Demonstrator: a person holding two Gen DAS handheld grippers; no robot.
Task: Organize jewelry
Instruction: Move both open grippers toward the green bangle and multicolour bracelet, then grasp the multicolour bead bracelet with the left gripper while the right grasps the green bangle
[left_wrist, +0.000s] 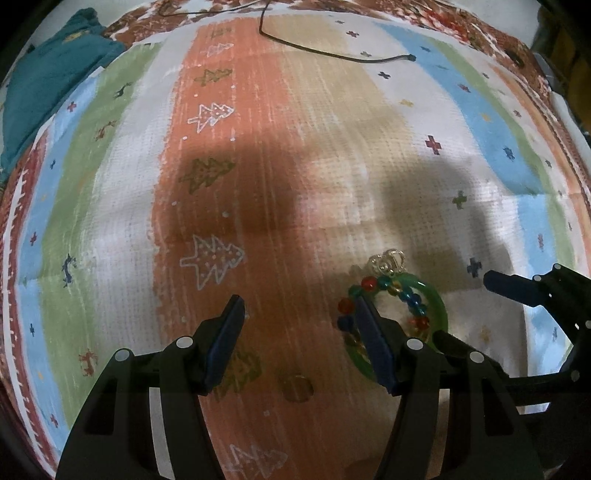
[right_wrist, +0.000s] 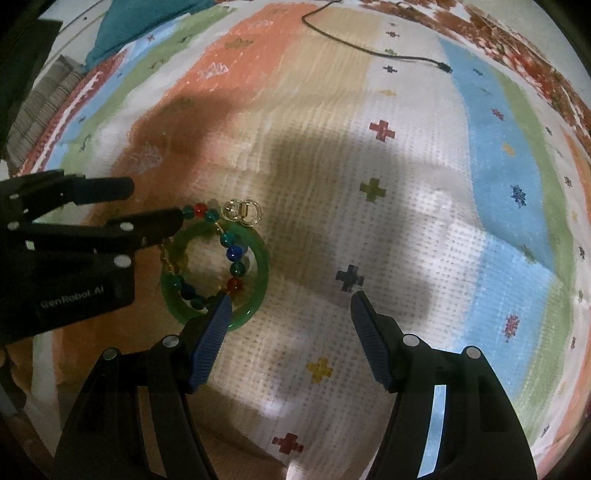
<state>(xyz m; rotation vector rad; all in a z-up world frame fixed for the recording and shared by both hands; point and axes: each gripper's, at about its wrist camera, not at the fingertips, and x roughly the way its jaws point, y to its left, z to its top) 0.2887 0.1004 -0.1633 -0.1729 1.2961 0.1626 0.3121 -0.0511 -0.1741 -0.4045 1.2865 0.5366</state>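
Lying flat on a striped cloth (right_wrist: 424, 206) printed with small trees and crosses: a green bangle (right_wrist: 258, 273), a string of red, blue, green and amber beads (right_wrist: 233, 254) draped across and through it, and a small cluster of gold rings (right_wrist: 242, 212) touching the bangle's far edge. No box, tray or other container shows in either view; all the jewelry sits directly on the cloth.

Left side: a teal cloth bundle (left_wrist: 48, 77) at the far left corner. The left hand-held gripper (left_wrist: 299, 306) is released, jaws wide apart, nothing between them. Its right finger overlaps the bangle (left_wrist: 441, 314) and beads (left_wrist: 408, 293) in the left wrist view; actual contact cannot be told. The gold rings (left_wrist: 386, 262) lie just beyond.

Centre, far: a thin black cable (left_wrist: 332, 53) trails across the cloth, well apart from the jewelry.

Right side: the right hand-held gripper (right_wrist: 291, 299) is also released, jaws spread, empty. Its left fingertip sits over the near edge of the bangle, by a red bead; touching or just above, cannot tell. The open gap lies over bare white cloth beside a dark blue cross.
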